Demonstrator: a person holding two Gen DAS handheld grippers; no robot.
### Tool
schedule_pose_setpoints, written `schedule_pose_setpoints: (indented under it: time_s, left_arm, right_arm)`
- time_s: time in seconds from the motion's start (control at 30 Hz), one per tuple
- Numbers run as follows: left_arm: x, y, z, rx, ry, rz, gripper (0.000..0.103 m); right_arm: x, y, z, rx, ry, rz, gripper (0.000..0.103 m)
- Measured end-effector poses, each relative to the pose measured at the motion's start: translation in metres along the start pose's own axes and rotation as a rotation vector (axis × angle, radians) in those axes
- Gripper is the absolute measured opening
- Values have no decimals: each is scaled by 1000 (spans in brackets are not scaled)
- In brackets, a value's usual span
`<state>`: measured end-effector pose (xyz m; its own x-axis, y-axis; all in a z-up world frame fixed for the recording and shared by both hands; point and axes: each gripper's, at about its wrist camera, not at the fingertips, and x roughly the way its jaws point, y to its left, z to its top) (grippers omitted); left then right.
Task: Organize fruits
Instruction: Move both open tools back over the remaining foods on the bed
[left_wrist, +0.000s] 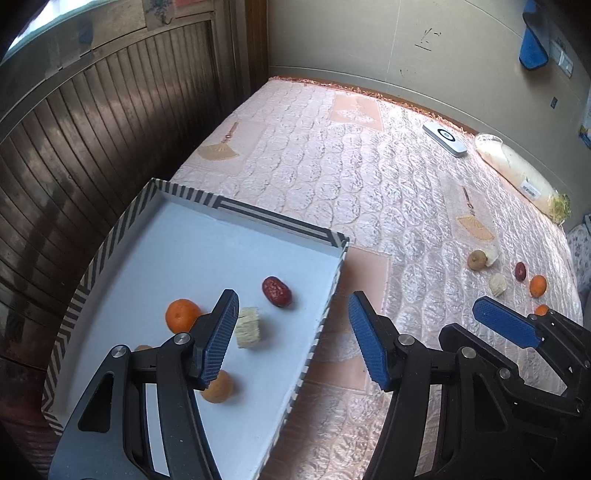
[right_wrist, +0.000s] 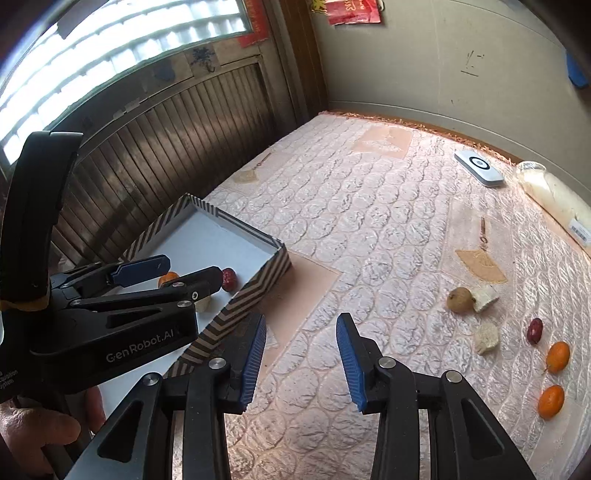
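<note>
Pink quilted bed (left_wrist: 332, 166) carries a striped tray (left_wrist: 92, 266) at lower left, holding a tangerine (left_wrist: 181, 314) and red date (left_wrist: 277, 291); left gripper (left_wrist: 293, 338) and right gripper (right_wrist: 301, 360) fingers spread wide, empty.

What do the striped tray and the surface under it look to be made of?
The striped tray looks like cardboard: thin, sharp-folded walls printed in black-and-white stripes, with a matte white inside. The surface under it, a pink bedspread, looks like quilted satin-type fabric: puffed stitched scallops with a soft sheen. Exact fibre can't be told.
</note>
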<state>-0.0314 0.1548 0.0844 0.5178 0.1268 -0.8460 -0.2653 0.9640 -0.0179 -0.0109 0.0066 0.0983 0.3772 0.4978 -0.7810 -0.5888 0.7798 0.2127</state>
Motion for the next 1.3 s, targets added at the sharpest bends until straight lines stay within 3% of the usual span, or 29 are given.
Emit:
schedule_pose_setpoints:
  time_s: [0.7,0.97,1.3]
  left_arm:
    - [23,-92,-1,153,52,-105,62]
    - [41,-138,4,237,81,-195,62]
    - [78,-178,20,367,129,-311,62]
  right_arm:
    - [-31,-93,-39,182,5,-114,39]
    - [-40,-133,-56,260,11,-155,40]
    - [-45,-156,-63,296,11,-152,40]
